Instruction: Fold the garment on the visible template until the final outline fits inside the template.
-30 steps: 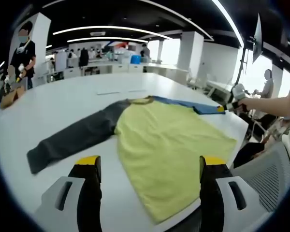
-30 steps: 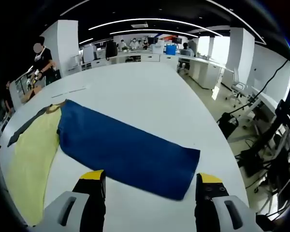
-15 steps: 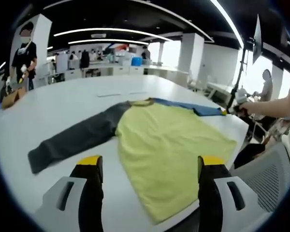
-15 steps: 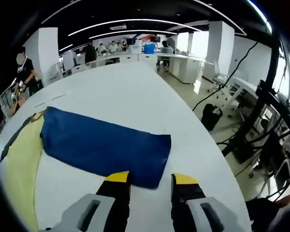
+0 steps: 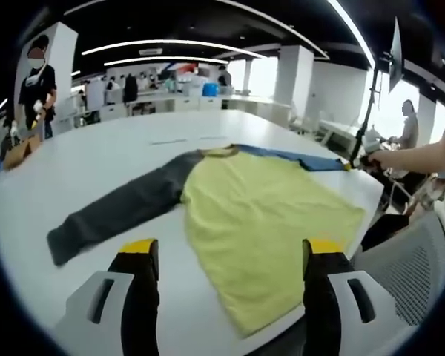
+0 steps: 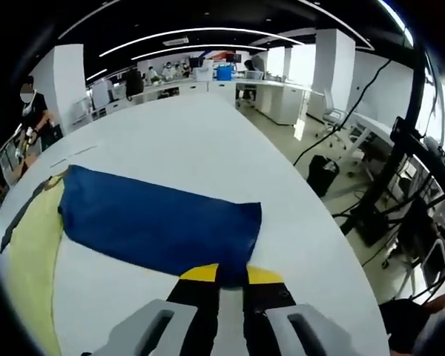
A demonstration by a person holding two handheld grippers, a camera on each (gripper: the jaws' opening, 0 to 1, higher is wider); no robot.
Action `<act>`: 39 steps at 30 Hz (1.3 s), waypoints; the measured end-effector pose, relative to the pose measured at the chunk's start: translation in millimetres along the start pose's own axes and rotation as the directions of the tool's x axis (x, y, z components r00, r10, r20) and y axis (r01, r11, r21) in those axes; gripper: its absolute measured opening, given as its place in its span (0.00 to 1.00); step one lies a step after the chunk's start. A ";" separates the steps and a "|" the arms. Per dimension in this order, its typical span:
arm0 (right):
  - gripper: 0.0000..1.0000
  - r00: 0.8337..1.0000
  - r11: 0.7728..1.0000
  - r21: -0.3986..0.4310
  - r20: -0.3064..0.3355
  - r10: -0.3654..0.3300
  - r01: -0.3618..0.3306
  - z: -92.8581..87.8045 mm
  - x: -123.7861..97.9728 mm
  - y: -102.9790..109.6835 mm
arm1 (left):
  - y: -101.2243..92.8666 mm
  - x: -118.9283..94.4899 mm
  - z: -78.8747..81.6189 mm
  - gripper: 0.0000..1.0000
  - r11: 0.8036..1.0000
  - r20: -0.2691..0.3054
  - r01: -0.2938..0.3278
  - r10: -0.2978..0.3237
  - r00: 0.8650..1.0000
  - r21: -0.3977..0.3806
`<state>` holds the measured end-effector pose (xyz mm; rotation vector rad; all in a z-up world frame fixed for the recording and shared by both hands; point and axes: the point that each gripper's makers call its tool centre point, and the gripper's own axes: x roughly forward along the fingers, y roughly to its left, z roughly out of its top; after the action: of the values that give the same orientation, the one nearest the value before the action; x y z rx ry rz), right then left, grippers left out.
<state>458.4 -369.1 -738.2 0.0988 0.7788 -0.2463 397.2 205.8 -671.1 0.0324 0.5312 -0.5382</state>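
Left gripper view: the left gripper point(image 5: 226, 256) hangs with its yellow-tipped jaws spread wide and holding nothing, just above the near hem of the garment point(image 5: 271, 215), a long-sleeved shirt lying flat on the white table point(image 5: 96, 159). The yellow body faces the camera, the grey sleeve point(image 5: 115, 215) runs out to the left, and the blue sleeve point(image 5: 297, 158) stretches away to the right, where the right gripper point(image 5: 363, 158), in the person's hand, meets its cuff at the table's edge. Another person stands far off at the left.

Right gripper view: the right gripper point(image 6: 230, 276) has its jaws drawn close together at the cuff end of the blue sleeve point(image 6: 156, 222), apparently pinching the cloth's edge. No template outline can be made out on the table.

The step in hand looks like the first sleeve fold. Done well, it means confirming a firm bite on the cuff, lifting only slightly, and carrying the sleeve across the yellow body without dragging the shirt off the table.
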 end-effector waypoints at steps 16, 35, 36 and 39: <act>0.00 0.999 0.991 0.127 -0.014 0.032 -0.030 1.3 0.5 4.8 | -2.4 -3.6 0.6 0.82 1.000 0.007 -0.001 0.001 1.000 0.011; 0.00 0.995 0.991 0.095 0.049 0.085 -0.089 46.0 -5.3 25.1 | -5.1 -5.8 1.8 0.95 1.000 0.015 0.013 -0.013 1.000 -0.013; 0.00 0.994 0.991 0.096 0.053 0.091 -0.096 48.4 -5.8 27.2 | -5.1 -6.1 1.3 0.95 1.000 0.011 0.015 -0.015 1.000 -0.010; 0.00 0.992 0.989 0.094 0.061 0.113 -0.118 58.1 -2.7 29.8 | -4.2 -5.9 -0.3 0.97 1.000 0.003 0.009 -0.009 1.000 -0.009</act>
<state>503.8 -350.1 -695.2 0.2275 0.7031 -0.1763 390.7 205.0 -668.0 0.0208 0.5314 -0.5450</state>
